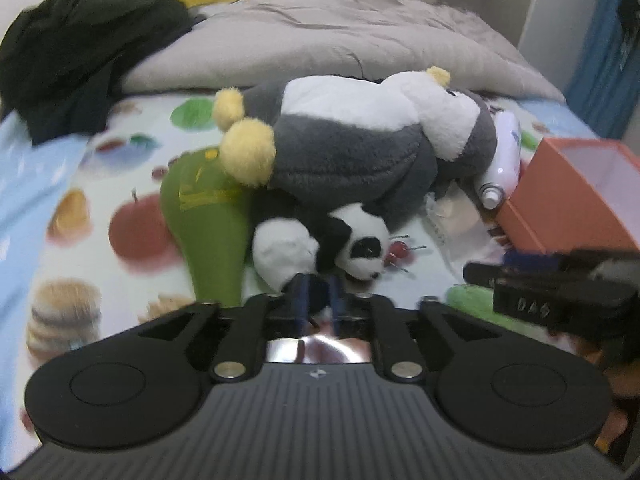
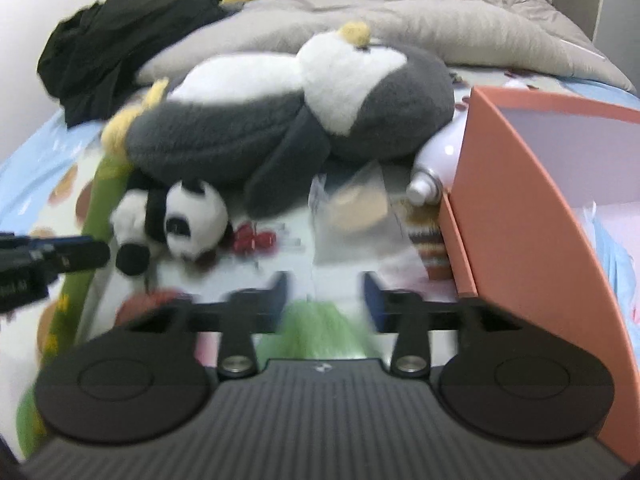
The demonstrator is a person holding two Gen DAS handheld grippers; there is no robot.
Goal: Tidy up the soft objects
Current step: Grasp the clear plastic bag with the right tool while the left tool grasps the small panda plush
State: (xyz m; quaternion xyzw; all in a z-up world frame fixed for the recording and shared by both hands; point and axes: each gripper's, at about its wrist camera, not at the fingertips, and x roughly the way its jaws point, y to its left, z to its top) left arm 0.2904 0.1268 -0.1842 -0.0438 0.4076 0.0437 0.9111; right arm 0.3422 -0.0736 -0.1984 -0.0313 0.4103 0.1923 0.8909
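Note:
A small panda toy lies on the fruit-print sheet, in front of a big grey-and-white penguin plush with yellow feet. My left gripper has its jaws narrow on the panda's black foot; in the right wrist view it comes in from the left. My right gripper stands open over the sheet beside an orange box. A fuzzy green thing lies blurred under its fingers; contact is unclear.
A long green soft item lies left of the panda. A white spray bottle and a clear plastic bag sit between the penguin and the box. Black clothing and a grey duvet fill the back.

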